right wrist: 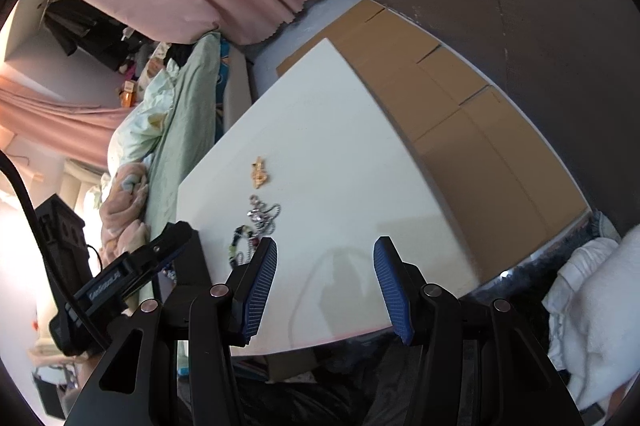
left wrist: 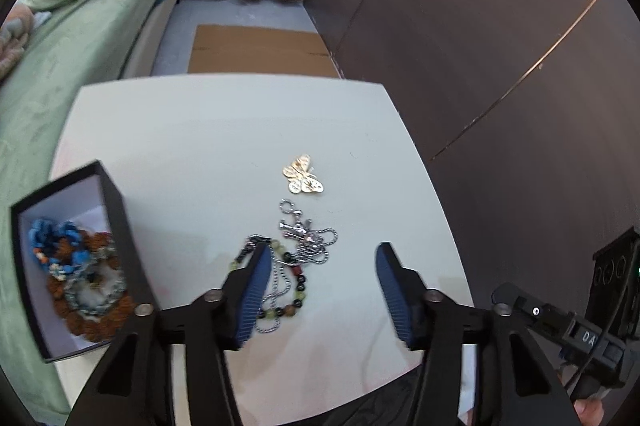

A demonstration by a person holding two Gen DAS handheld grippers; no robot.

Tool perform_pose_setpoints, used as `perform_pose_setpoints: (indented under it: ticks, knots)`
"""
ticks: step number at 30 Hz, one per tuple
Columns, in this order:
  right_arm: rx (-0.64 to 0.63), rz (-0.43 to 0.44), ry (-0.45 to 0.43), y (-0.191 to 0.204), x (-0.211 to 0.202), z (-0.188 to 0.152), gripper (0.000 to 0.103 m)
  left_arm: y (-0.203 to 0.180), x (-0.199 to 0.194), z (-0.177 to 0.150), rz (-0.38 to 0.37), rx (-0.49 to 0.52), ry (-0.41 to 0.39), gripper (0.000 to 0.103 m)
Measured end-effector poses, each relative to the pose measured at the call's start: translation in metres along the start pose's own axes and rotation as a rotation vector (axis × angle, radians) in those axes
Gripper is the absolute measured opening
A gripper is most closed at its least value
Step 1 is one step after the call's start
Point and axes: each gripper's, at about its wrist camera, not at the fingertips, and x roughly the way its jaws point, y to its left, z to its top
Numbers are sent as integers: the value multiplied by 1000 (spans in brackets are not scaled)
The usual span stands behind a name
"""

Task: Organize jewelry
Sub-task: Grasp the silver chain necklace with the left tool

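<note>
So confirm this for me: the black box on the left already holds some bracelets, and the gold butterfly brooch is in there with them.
Not quite. The black box does hold bracelets, but the gold butterfly brooch is not inside it. The left wrist view shows it lying on the white table, apart from the box, beyond the silver chain necklace and the beaded bracelet.

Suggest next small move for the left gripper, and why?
Probably ease the left gripper down and slightly left to centre its open jaws on the beaded bracelet, then close. The bracelet and silver chain lie tangled on the table just ahead, while the black box at left already holds other bracelets. The butterfly brooch can wait.
</note>
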Motion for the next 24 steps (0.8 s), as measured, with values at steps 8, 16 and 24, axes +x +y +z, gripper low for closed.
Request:
perform_pose_setpoints:
  ticks: [8,16,24]
  knots:
    - [39,-20,-8,-21,-4,6,51,-9,34,4,11,-17,53,42]
    - [58,-34,-6,-31,-5,5,51,-13,59,3,50,-18,77,39]
    - [71,-43,-5,-35,-3,6,51,-1,75,-2,88,-40,124,39]
